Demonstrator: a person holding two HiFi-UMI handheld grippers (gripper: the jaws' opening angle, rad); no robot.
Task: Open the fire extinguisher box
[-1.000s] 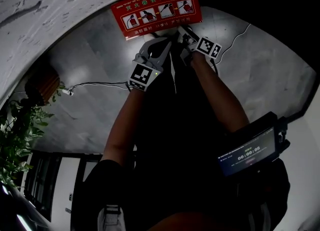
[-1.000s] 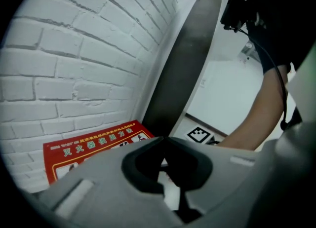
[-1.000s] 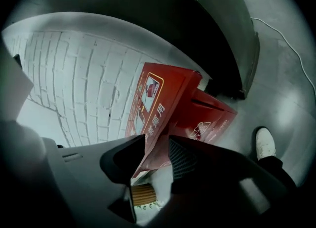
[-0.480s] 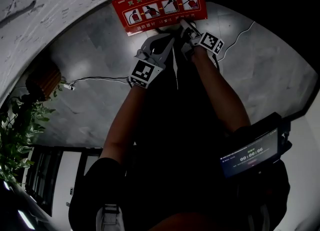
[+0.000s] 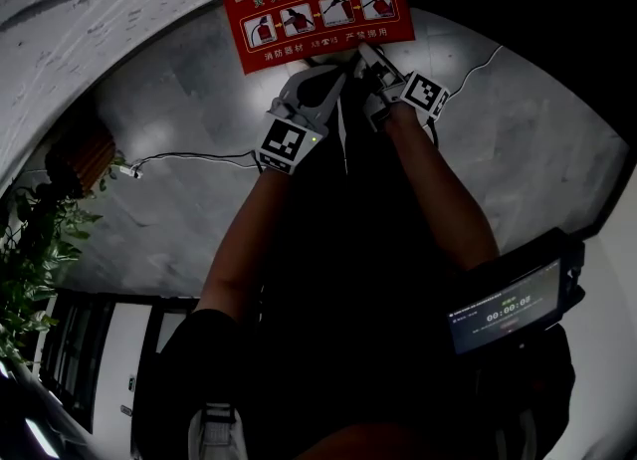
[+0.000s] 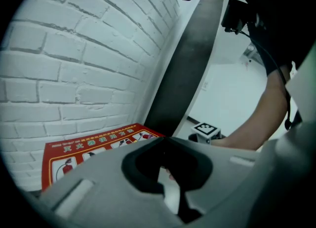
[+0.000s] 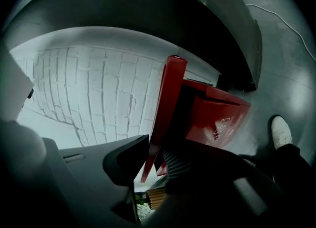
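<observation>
A red metal fire extinguisher box (image 7: 217, 118) stands on the floor at the foot of a white brick wall (image 6: 74, 64). Its flat lid (image 5: 318, 15) is raised off the body, leaving a dark gap. The inside of the box is in shadow, and what it holds cannot be made out. The lid's upper face carries a printed strip of pictures of extinguishers with white lettering. The box's front panel is smooth, with a pale emblem. The right claw (image 7: 157, 149) is clenched on the free edge of the lid. The thin red edge runs between its two jaws, with a ribbed pad pressed against it. The left claw (image 6: 165, 139) hangs just beside the lid on the person's left. Its jaws are drawn together at the tips, with nothing from the box between them. Both claws are grey moulded plastic with dark inner pads. The person's bare left arm (image 5: 249, 239) and right arm (image 5: 443, 199) reach forward and down from the body to the box, side by side. The right arm ends nearer the lid. The floor (image 5: 179, 199) around the box is grey polished stone with faint veining. A thin cable (image 5: 189, 161) trails across it to the left of the box. A leafy plant (image 5: 35, 269) stands farther left of the box. A small lit screen (image 5: 503, 309) sits well back from the box at the person's right side. A white shoe (image 7: 281, 131) rests on the floor near the front of the box.
</observation>
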